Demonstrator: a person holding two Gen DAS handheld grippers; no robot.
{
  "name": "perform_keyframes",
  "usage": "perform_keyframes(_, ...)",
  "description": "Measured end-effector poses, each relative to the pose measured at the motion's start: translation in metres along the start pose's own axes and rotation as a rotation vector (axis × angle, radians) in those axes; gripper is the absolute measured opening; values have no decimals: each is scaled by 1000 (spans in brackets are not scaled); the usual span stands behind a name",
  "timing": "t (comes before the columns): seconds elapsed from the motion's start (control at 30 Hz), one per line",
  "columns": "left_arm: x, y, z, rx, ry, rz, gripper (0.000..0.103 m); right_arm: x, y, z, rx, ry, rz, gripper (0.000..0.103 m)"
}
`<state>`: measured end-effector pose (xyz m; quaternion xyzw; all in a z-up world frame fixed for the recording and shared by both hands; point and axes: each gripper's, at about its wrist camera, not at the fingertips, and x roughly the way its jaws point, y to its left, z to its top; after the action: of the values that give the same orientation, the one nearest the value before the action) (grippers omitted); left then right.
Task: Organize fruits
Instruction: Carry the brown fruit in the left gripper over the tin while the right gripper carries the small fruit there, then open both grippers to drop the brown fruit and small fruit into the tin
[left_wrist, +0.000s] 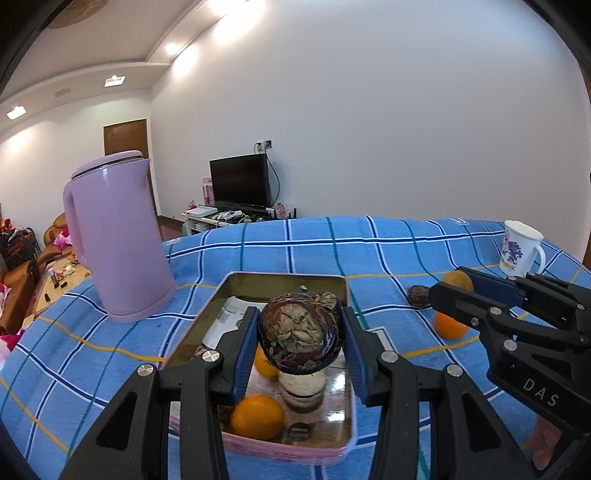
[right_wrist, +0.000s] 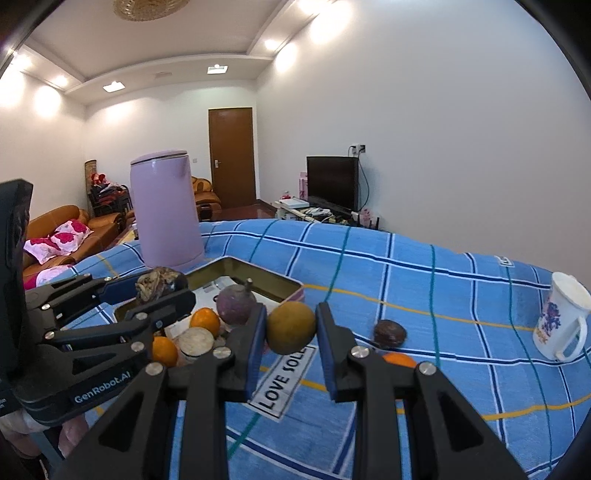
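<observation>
Above the tin tray (left_wrist: 334, 291), the left gripper (left_wrist: 301, 332) holds a dark, dried-out fruit (left_wrist: 300, 334) clamped between its blue pads, hanging directly over the tray's middle; its flat cut face looks back toward the camera, so it has no long axis to line up. To the right of the tray, over the checked cloth (right_wrist: 424, 288), the right gripper (right_wrist: 290, 328) is closed on a round yellow-brown fruit (right_wrist: 290, 326), which sits outside the tray's near right corner and a little above the cloth. The left hand is therefore the nearer one: its load needs only to come down, while the right must first travel left across the rim.

Inside the tray lie two oranges (left_wrist: 257, 416), a purple fruit with a stem (right_wrist: 235, 303), a pale round one (right_wrist: 195, 341) and a white packet at the far end. Still out on the cloth, right of the tray, are a small dark fruit (right_wrist: 389, 333) and another orange (right_wrist: 399, 360). A pink kettle (left_wrist: 118, 240) stands left of the tray, apart from it; a mug (right_wrist: 559, 321) stands far right.
</observation>
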<state>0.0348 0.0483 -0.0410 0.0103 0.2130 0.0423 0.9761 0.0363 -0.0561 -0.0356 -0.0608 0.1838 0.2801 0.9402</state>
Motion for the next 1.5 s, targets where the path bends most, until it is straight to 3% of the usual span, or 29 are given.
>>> perform_keyframes(0.63, 9, 54, 4, -35, 29, 87, 46, 33, 43, 15, -37, 24, 89, 30)
perform_keyframes(0.87, 25, 72, 2, -43, 81, 95, 46, 48, 57, 14, -49, 48, 115, 30)
perform_keyframes(1.5, 50, 67, -8, -12, 163, 74, 46, 81, 68, 7, -60, 137, 148, 30)
